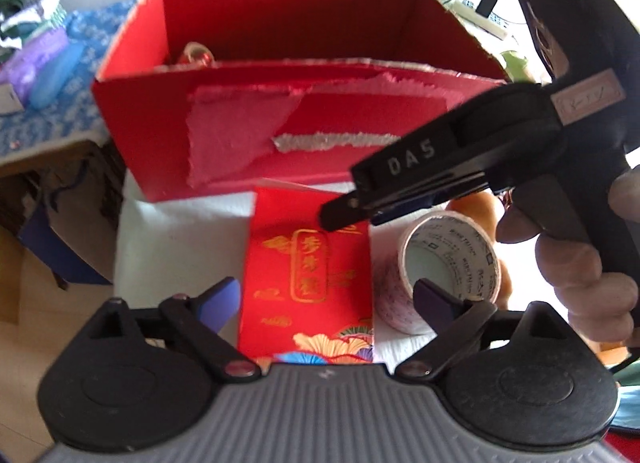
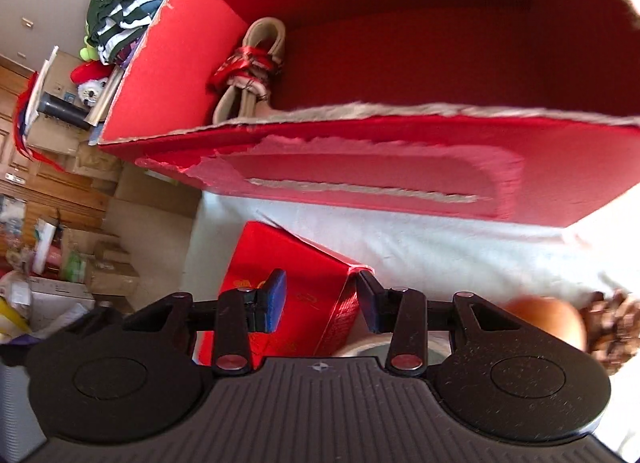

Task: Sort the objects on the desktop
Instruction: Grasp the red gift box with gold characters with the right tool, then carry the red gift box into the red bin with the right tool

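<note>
A white cloth-covered table (image 1: 180, 223) carries a torn red cardboard box (image 1: 280, 103) at the back. Before it lie a red envelope (image 1: 308, 275) and a tape roll (image 1: 448, 263) just beside it. The left gripper (image 1: 326, 303) gapes wide over the envelope, empty. The right gripper (image 2: 322, 301) stands half-open, gripping nothing. Only the right wrist view shows a ribbon-tied bundle (image 2: 252, 63) inside the box — and an orange fruit (image 2: 548, 321) at the right.

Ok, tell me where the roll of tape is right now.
In the left wrist view the roll of tape stands on the white tabletop, just right of the red packet and in front of the red box.
</note>
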